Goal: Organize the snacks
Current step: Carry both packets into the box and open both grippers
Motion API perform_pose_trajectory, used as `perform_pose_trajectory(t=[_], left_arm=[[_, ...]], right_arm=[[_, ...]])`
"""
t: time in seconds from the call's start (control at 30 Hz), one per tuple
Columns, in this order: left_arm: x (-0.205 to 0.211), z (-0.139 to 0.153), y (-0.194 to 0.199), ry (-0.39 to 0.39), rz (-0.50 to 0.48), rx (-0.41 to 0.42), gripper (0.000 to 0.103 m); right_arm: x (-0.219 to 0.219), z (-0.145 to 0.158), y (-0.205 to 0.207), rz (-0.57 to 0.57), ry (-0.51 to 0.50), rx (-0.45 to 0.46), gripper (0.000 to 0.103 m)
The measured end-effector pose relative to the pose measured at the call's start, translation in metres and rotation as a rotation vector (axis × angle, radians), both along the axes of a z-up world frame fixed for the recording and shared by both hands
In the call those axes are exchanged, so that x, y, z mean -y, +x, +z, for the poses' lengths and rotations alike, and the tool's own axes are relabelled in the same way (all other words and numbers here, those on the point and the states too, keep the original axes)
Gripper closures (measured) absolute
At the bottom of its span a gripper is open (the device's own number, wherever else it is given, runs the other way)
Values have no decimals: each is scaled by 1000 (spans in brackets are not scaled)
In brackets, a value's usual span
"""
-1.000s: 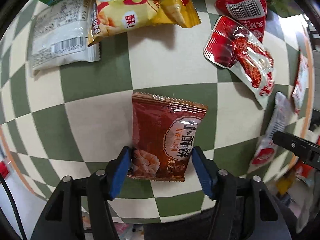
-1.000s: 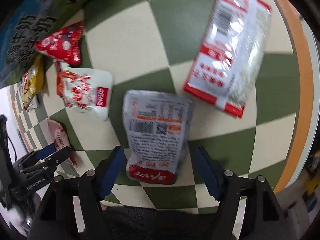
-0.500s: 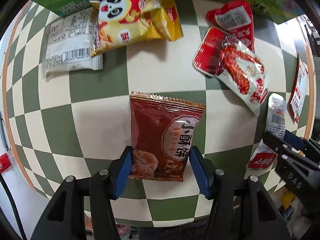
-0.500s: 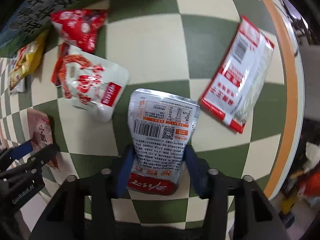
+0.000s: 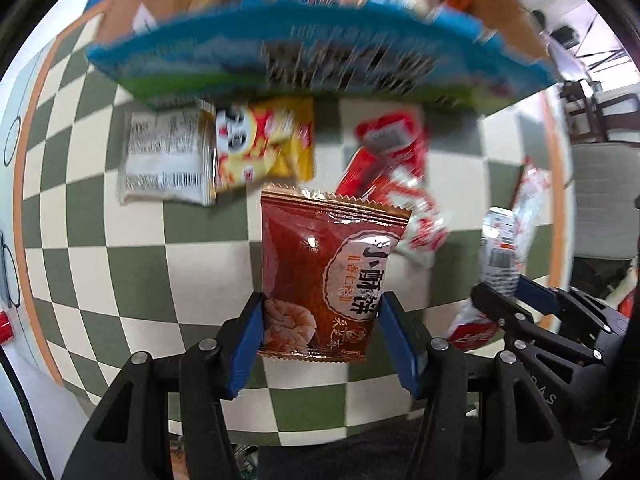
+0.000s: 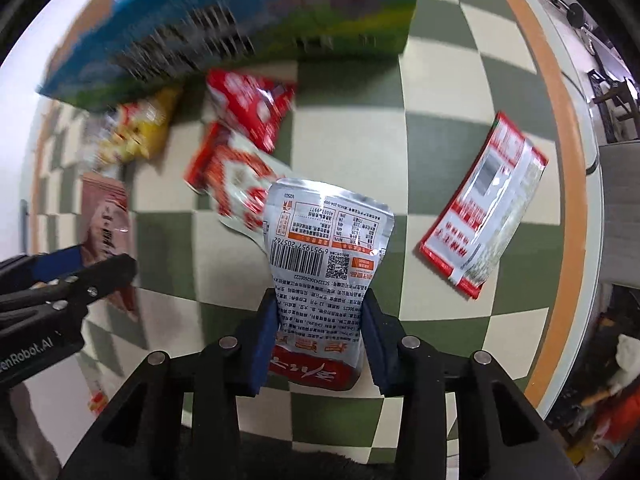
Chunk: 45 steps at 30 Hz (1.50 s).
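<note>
The left gripper (image 5: 320, 330) is clamped on a brown biscuit packet (image 5: 326, 276) and the right gripper (image 6: 320, 334), its jaws just closed, on a silver pouch (image 6: 320, 264), both lifted clear of the checkered bench (image 5: 132, 268). Snacks are already seen inside the blue box (image 5: 320, 46), while five packets are left lying on the bench. Only the left view shows the box's contents and a white packet (image 5: 164, 160); the red-and-white noodle pack (image 6: 486, 212) is shown clearly only in the right.

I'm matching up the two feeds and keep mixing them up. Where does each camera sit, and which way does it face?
Left wrist: on the left gripper, facing down at the checked table; its blue pads clamp a brown snack packet.
Right wrist: on the right gripper, also facing down; its pads clamp a silver pouch.
Shared: the blue box, the yellow packet, and each other's gripper at the frame edge.
</note>
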<state>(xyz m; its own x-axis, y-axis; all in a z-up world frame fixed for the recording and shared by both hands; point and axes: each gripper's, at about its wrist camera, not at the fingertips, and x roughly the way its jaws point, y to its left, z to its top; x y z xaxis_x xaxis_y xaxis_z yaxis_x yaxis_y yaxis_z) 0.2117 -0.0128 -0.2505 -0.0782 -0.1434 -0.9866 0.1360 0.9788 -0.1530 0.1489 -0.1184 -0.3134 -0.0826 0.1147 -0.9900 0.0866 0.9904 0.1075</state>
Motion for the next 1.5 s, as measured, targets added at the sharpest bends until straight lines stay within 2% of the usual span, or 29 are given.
perform_pose_trajectory(t=[0.13, 0.17, 0.3, 0.4, 0.57, 0.63, 0.87, 1.07, 1.2, 1.33, 1.37, 1.43, 1.5], left_arm=[[-1, 49, 20, -66, 6, 59, 48], [-2, 57, 25, -82, 7, 77, 48], [-6, 94, 54, -136, 19, 135, 48], [-8, 105, 82, -148, 39, 163, 48], [-31, 109, 144, -116, 66, 167, 48], [-43, 106, 165, -107, 88, 140, 48], [-76, 51, 234, -94, 128, -30, 48], [-83, 18, 252, -84, 134, -133, 48], [-84, 5, 255, -43, 132, -155, 47], [-82, -4, 253, -31, 115, -187, 47], [-82, -6, 253, -25, 114, -187, 46], [-82, -6, 252, -25, 113, -178, 42], [-83, -5, 251, -39, 120, -174, 33]], right_arm=[[4, 43, 16, -4, 63, 68, 61], [13, 48, 23, -2, 73, 82, 61], [24, 100, 56, -1, 144, 161, 61], [27, 134, 82, -9, 207, 214, 61], [9, 147, 128, -21, 268, 277, 61], [4, 140, 150, -28, 290, 279, 61], [-27, 93, 218, -62, 342, 219, 61], [-50, 55, 250, -59, 358, 152, 61], [-63, 37, 258, -40, 376, 109, 58], [-68, 23, 261, -37, 391, 61, 45], [-68, 21, 262, -38, 390, 53, 34], [-68, 15, 264, -37, 381, 23, 20], [-68, 15, 264, -34, 363, 26, 19]])
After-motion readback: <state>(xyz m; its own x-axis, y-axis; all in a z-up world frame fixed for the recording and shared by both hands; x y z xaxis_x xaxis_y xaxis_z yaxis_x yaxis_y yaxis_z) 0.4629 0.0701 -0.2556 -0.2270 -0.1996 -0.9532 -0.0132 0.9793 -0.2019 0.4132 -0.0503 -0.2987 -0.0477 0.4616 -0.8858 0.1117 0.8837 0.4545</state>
